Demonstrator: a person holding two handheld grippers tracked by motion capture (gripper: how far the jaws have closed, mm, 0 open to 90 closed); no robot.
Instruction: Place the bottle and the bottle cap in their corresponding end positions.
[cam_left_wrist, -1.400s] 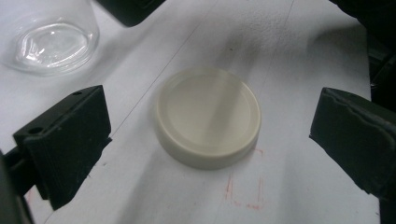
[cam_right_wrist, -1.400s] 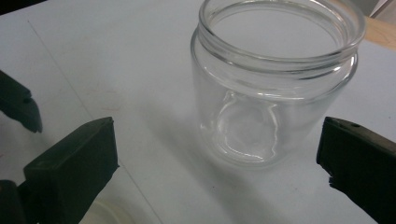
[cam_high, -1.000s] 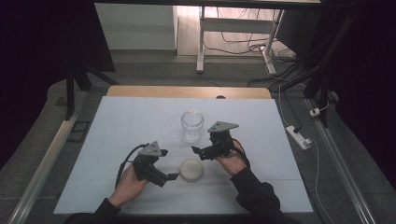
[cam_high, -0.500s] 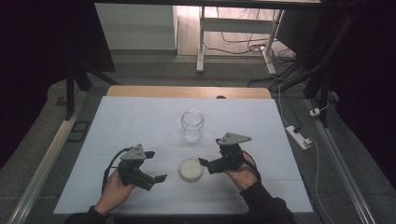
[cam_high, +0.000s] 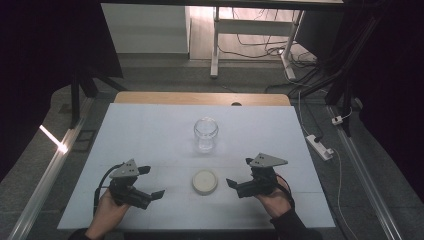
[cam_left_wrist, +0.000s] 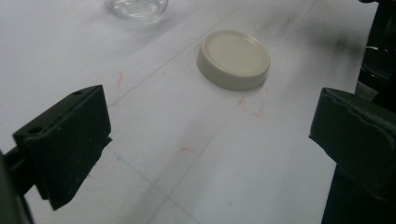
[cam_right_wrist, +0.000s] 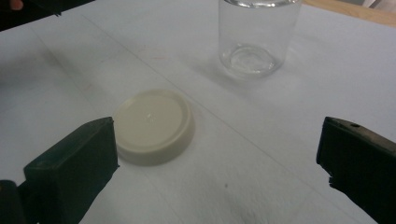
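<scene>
A clear glass jar (cam_high: 206, 134) stands upright and lidless at the table's middle. Its cream round lid (cam_high: 205, 181) lies flat on the white table (cam_high: 150, 130), nearer the person. My left gripper (cam_high: 151, 182) rests to the lid's left, open and holding nothing, a short gap away. On the other side of the lid, my right gripper (cam_high: 239, 171) is open as well. In the left gripper view the lid (cam_left_wrist: 233, 58) lies ahead of the wide-apart jaws (cam_left_wrist: 205, 144). In the right gripper view the lid (cam_right_wrist: 153, 125) sits by the left jaw, with the jar (cam_right_wrist: 259, 35) beyond.
A wooden strip (cam_high: 200, 98) edges the table's far side. A power strip (cam_high: 320, 146) and cables lie on the floor at the right. White table metal legs (cam_high: 215, 45) stand on the floor beyond.
Both grippers have drawn away from the lid: the left one leftwards and nearer the person, the right one rightwards and nearer too. Lid and jar have stayed put.
</scene>
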